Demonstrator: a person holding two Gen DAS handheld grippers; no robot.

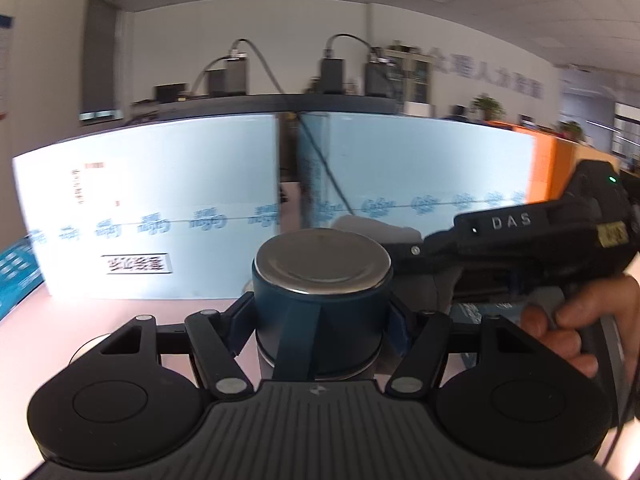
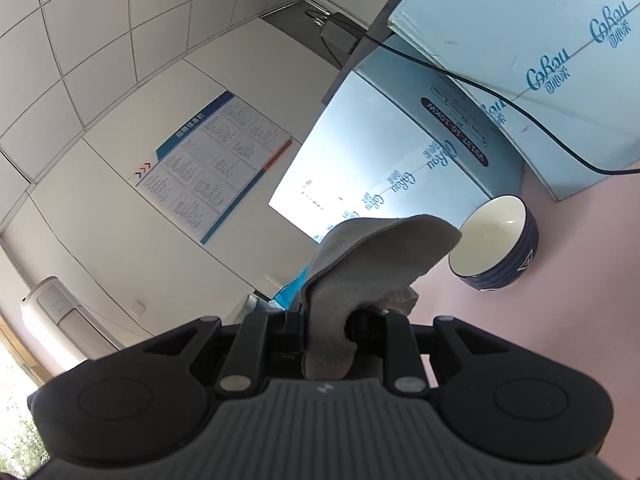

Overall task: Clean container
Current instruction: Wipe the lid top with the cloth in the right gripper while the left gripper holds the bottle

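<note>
From the left wrist view, the left gripper has its jaws clamped against the two sides of a dark blue cylindrical container, which fills the centre of the frame just above a pink counter. The container shows a flat, shiny metal disc on its upper end; whether that is a lid or the base cannot be told. Its lower end is hidden behind the gripper's black body. To the right, the right gripper reaches in sideways, held by a bare hand, with its tip beside the container's rim. A pale edge of cloth peeks out behind the container, mostly hidden. Pale blue cardboard boxes stand behind, their print blurred.

From the right wrist view, tilted steeply, the right gripper's jaws are closed tightly on a grey cloth, which folds forward and covers the fingertips. A dark blue ribbed bowl with a cream interior stands on the pink counter beside the boxes. A wall poster is too small to read. The container cannot be made out in this view.
</note>
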